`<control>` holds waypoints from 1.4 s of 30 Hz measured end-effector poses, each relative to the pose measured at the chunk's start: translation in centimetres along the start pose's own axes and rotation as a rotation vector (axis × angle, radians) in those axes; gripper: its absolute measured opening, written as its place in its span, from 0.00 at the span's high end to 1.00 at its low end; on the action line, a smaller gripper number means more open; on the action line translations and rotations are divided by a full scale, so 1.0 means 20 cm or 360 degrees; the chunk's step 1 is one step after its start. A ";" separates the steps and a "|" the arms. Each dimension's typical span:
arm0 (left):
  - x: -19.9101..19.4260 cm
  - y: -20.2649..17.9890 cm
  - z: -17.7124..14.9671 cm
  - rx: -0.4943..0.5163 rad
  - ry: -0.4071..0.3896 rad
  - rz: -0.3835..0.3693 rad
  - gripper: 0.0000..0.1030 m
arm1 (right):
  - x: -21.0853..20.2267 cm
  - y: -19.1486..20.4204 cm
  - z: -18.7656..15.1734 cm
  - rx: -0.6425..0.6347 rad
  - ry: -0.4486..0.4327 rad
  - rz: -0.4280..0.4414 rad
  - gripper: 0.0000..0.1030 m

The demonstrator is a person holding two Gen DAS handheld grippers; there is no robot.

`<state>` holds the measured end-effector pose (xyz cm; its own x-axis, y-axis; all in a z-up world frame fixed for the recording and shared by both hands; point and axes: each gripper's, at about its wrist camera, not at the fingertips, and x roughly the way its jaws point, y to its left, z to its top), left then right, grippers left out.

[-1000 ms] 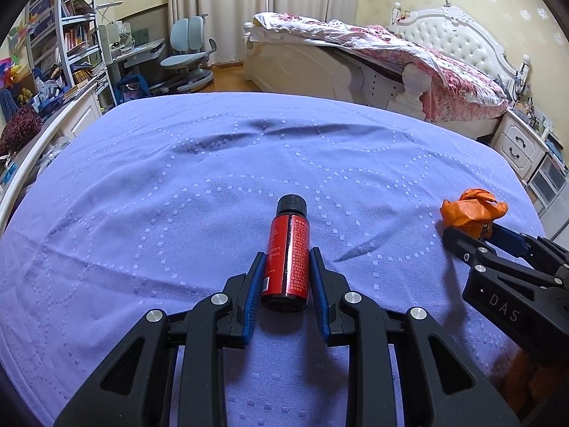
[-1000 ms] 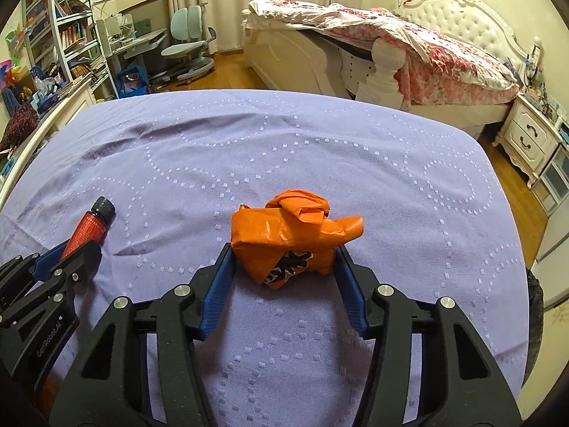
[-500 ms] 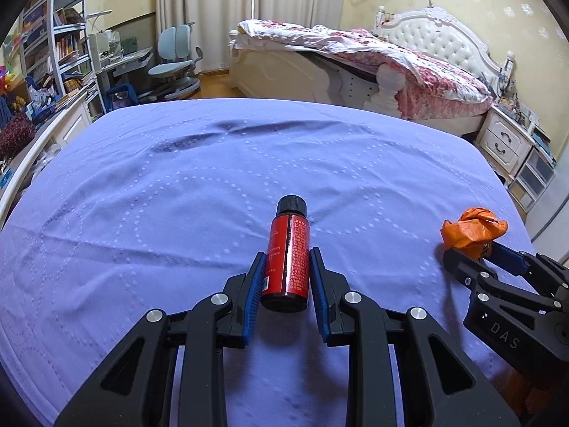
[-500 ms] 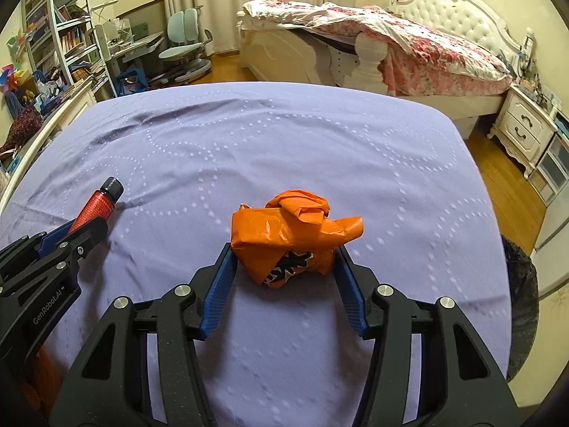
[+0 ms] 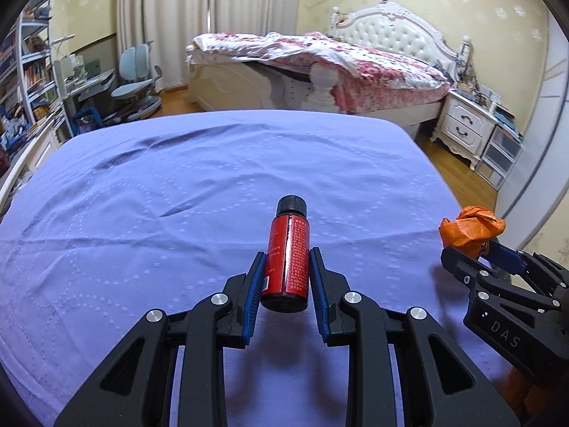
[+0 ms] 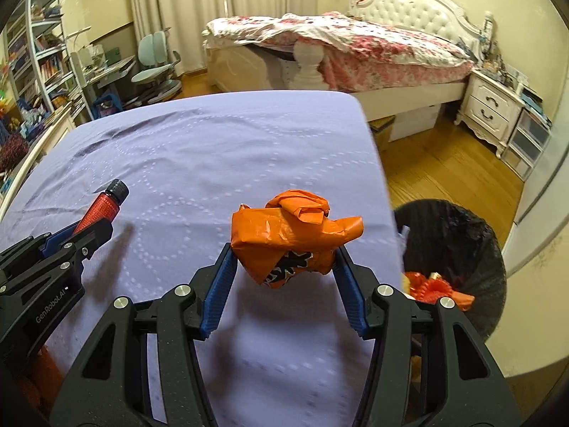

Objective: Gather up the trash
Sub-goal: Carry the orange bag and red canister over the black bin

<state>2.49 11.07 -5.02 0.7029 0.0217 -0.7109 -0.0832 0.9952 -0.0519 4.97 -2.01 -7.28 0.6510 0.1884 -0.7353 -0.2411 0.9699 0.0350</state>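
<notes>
The left gripper (image 5: 286, 277) stays clamped on a red bottle (image 5: 287, 259), black cap pointing to 12 o'clock, its blue pads (image 5: 256, 290) pressed to both sides of the label; the right gripper (image 6: 284, 277) stays closed on a crumpled orange wrapper (image 6: 290, 240), which bulges above and ahead of its fingers. Both loads are lifted clear of the purple bedspread (image 5: 177, 195), shadows falling on the cloth beneath them. Over the past second the view has swung rightward: the bedspread's right edge, earlier far off, now cuts through the right camera's frame, and a black bin (image 6: 458, 249), barely a sliver half a second ago, sits in full view at 3 o'clock of the wrapper, red and orange scraps already inside. In the left camera the right gripper (image 5: 473, 249) shows at 3 o'clock, near the bedspread's corner. The carry toward the bin looks well under way, the wrapper likely first to drop; the bottle trails well to its left.
</notes>
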 end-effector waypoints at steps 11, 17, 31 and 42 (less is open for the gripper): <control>0.00 -0.35 0.01 0.0135 -0.0015 -0.0165 0.73 | -0.13 -0.39 -0.10 0.0180 -0.0086 -0.0192 0.48; 0.02 -0.53 0.03 0.0218 -0.0016 -0.0234 0.73 | -0.16 -0.61 -0.11 0.0295 -0.0090 -0.0261 0.48; 0.14 -0.90 0.10 0.0358 -0.0011 -0.0326 0.73 | -0.14 -1.03 -0.14 0.0446 -0.0106 -0.0328 0.48; 0.29 -1.07 0.16 0.0405 0.0028 -0.0319 0.73 | -0.08 -1.19 -0.10 0.0496 -0.0089 -0.0337 0.48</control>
<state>10.57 -9.78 -5.76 0.6749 -0.1768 -0.7164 0.2369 0.9714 -0.0166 8.22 -25.66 -8.27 0.7031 -0.0213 -0.7107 0.1276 0.9871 0.0967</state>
